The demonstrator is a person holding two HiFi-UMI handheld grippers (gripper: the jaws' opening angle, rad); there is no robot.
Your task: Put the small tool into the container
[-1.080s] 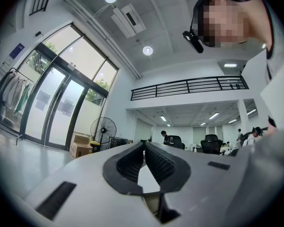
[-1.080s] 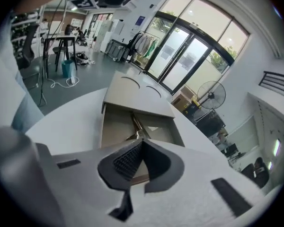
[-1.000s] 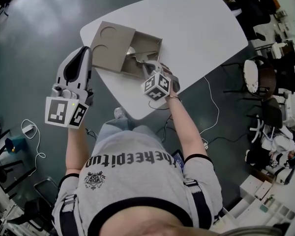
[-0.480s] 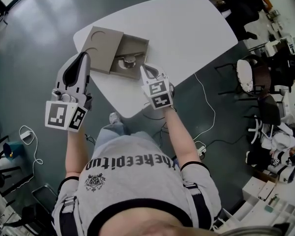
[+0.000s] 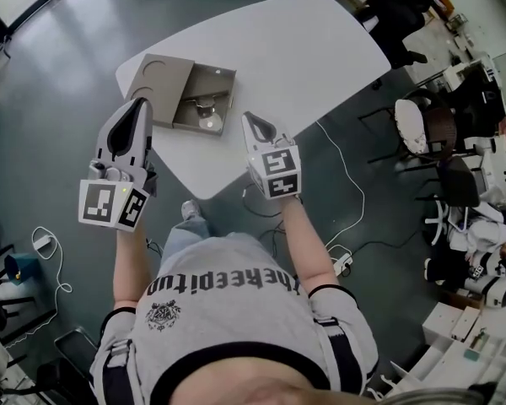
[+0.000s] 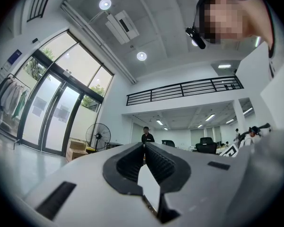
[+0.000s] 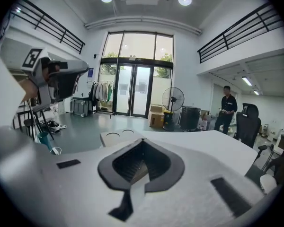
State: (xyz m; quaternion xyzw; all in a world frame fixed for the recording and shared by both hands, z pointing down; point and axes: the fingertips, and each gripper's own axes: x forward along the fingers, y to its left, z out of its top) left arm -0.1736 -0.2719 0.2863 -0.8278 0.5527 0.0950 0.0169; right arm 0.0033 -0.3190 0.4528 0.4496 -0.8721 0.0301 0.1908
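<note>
At eleven o'clock from my right gripper [image 5: 251, 121]: container [image 5: 221, 81] on tabletop [image 5: 304, 49], small tool [image 5: 201, 105] inside. Right gripper has pulled back from it, jaws together, empty. Left gripper [image 5: 138, 106] likewise closed, empty. I judge placement done.

A white table [image 5: 320, 49] stands near dark chairs [image 5: 457, 184].

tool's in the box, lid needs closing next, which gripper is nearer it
Left, probably: the left gripper sits right beside the open lid, jaws shut and empty; the right gripper is across the box from it.
</note>
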